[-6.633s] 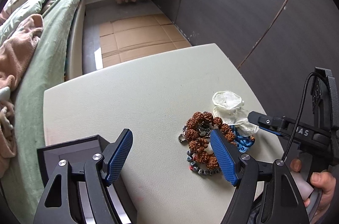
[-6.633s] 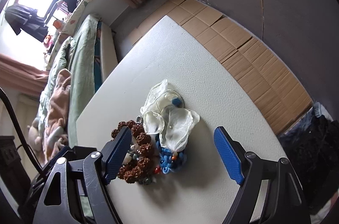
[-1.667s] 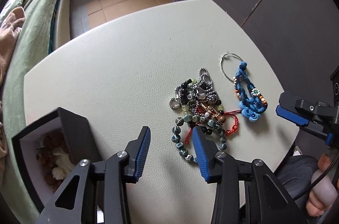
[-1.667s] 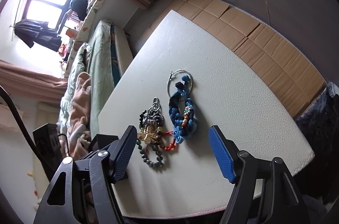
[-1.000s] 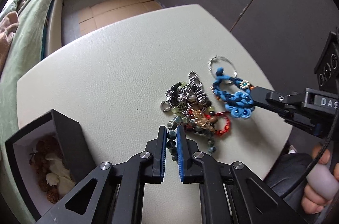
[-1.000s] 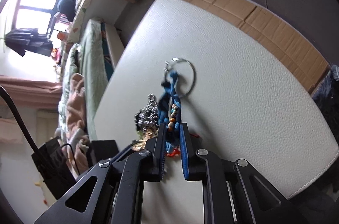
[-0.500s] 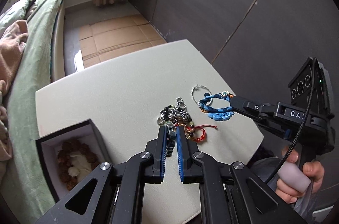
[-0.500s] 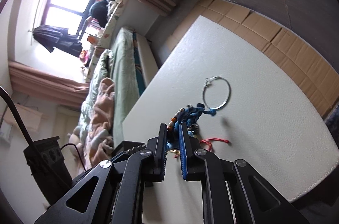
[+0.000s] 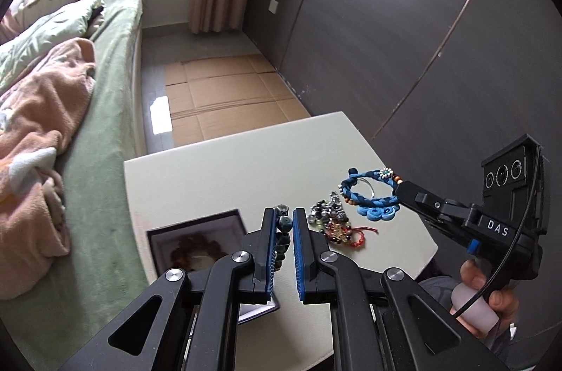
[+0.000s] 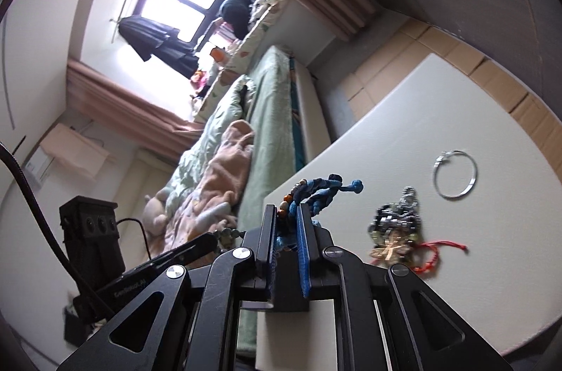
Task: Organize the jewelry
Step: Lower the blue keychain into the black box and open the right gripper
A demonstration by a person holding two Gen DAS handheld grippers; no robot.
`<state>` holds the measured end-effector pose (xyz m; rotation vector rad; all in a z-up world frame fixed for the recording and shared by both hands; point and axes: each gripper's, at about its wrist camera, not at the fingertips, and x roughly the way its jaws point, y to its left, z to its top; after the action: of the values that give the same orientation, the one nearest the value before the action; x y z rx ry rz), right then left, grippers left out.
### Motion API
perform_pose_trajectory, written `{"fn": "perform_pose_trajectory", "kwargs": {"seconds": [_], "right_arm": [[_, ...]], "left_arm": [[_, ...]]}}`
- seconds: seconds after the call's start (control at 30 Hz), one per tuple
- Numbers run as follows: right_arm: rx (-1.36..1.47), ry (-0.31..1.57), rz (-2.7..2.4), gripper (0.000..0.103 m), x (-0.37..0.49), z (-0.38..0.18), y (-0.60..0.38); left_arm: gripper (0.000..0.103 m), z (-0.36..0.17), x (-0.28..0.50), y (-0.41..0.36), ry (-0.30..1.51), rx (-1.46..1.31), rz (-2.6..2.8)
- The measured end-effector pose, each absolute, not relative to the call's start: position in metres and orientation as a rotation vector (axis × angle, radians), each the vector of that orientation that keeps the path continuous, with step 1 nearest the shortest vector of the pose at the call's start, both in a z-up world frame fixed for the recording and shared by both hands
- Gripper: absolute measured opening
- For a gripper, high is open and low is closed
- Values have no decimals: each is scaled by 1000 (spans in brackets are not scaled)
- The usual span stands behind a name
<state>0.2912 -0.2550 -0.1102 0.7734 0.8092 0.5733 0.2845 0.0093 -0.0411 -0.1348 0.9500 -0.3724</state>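
Left wrist view: the left gripper is clamped on a grey-green bead bracelet, held above the pale table; the black jewellery box, with brown beads inside, sits near left. At right, the right gripper holds a blue braided bracelet clear of the table; a mixed heap of bracelets lies beneath. Right wrist view: the right gripper is closed on the blue braided bracelet; the heap and a silver bangle lie far right on the table
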Motion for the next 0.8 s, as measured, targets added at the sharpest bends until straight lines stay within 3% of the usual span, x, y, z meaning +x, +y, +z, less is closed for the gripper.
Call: {"fn": "perform_pose_trajectory", "kwargs": {"seconds": [0.47, 0.53, 0.6, 0.67, 0.8], "right_arm": [[696, 844, 655, 12, 294, -110, -195], [687, 847, 669, 12, 294, -110, -190], [676, 850, 681, 13, 293, -110, -184], [666, 852, 691, 13, 292, -110, -178], [650, 854, 717, 13, 293, -110, -166]], "left_arm": [[12, -58, 285, 63, 1035, -233, -299], [22, -60, 284, 71, 1040, -246, -288], [52, -60, 281, 77, 1032, -257, -278], [58, -58, 275, 85, 1003, -271, -269], [58, -60, 272, 96, 1005, -285, -250]]}}
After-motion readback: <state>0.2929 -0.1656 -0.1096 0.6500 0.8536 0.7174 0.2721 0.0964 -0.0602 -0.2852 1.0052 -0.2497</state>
